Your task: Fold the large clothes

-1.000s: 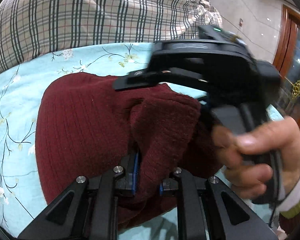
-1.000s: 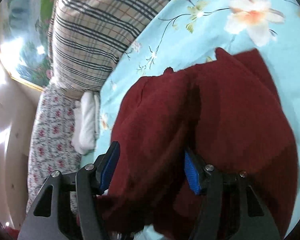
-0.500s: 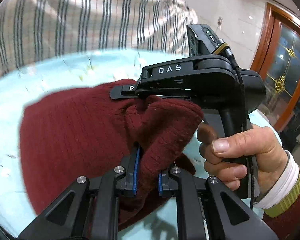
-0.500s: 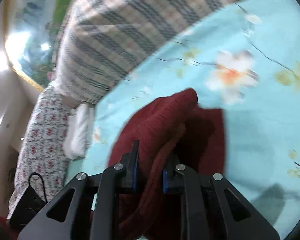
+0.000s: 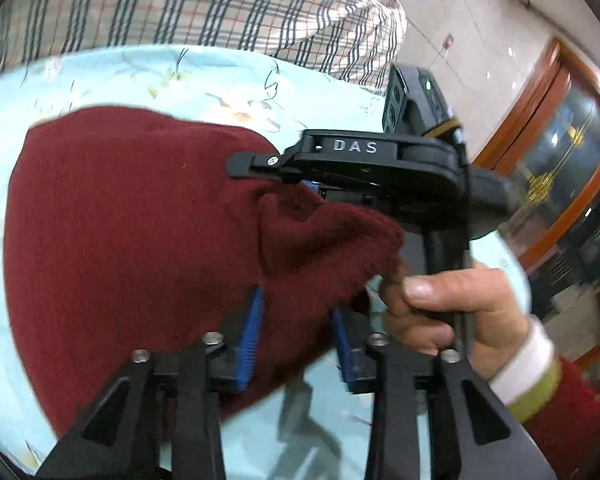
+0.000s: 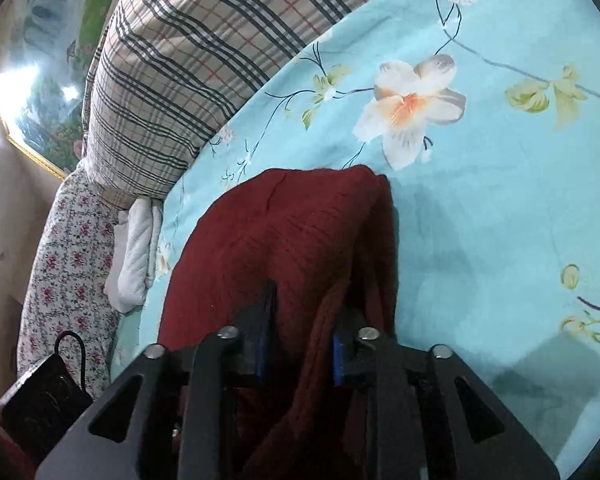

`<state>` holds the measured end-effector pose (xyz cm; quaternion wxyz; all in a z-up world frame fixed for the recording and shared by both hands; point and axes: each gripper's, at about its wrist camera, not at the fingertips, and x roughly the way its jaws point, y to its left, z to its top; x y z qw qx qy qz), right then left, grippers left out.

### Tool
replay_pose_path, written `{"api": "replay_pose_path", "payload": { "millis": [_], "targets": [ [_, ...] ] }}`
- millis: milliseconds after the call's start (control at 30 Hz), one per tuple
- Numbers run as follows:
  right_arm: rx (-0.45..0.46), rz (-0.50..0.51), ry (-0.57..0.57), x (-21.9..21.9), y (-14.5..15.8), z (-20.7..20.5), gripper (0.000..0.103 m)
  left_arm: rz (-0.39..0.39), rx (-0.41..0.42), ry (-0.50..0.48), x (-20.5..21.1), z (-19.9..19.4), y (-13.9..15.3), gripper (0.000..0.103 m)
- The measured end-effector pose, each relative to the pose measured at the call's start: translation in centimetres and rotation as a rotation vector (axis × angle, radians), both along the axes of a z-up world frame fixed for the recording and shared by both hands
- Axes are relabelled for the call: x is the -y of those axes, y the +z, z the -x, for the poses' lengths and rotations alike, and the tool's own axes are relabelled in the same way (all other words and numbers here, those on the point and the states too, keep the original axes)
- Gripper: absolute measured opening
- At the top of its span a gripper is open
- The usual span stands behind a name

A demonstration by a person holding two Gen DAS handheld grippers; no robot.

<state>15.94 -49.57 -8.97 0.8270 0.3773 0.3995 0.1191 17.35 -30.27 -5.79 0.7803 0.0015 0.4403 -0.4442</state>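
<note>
Left tongs (image 5: 296, 336): we see the blue pads spread apart, a bunch of sweater (image 5: 132, 240) lying loose between them.
Right tongs (image 6: 300, 344): also parted some, straddling a hanging fold of the same knit; we cannot tell if either pad is pressing it.
Sweater: dark red, mostly spread on the bed (image 6: 500, 208), one fold raised toward 12 o'clock.
Handling: we judge it soft, limp, fairly heavy and not slippery.
Hold: take doubled edges or corners, well apart.
Beyond: checked quilt (image 6: 188, 60) at 11 o'clock.
</note>
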Motion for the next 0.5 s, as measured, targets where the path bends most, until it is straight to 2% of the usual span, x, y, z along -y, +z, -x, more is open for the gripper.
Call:
{"api": "replay_pose_path", "payload": {
  "millis": [67,100,133,233,300,367,500],
  "targets": [
    [0.001,0.028,-0.02,0.2,0.5,0.7,0.036,0.026,-0.017,0.014,-1.9,0.5,0.9,0.05],
    [0.003,0.036,-0.024,0.3,0.7,1.0,0.039,0.03,-0.014,0.025,-2.7,0.7,1.4,0.058],
    [0.004,0.049,-0.032,0.4,1.0,1.5,0.045,0.035,-0.006,0.049,-4.0,0.7,1.9,0.069],
    [0.007,0.058,-0.047,0.9,1.5,2.8,0.059,0.041,0.007,0.14,-7.3,-0.1,2.9,0.084],
    [0.007,0.035,-0.046,1.1,1.5,3.2,0.067,0.028,0.024,0.208,-9.1,-0.6,3.1,0.086],
    [0.002,0.011,-0.035,1.0,1.3,3.2,0.073,0.03,-0.007,0.248,-10.3,-2.4,2.6,0.088],
    [-0.028,-0.029,-0.002,0.5,0.5,2.1,0.077,0.086,-0.198,0.276,-10.7,-7.1,0.3,0.088]
  ]
}}
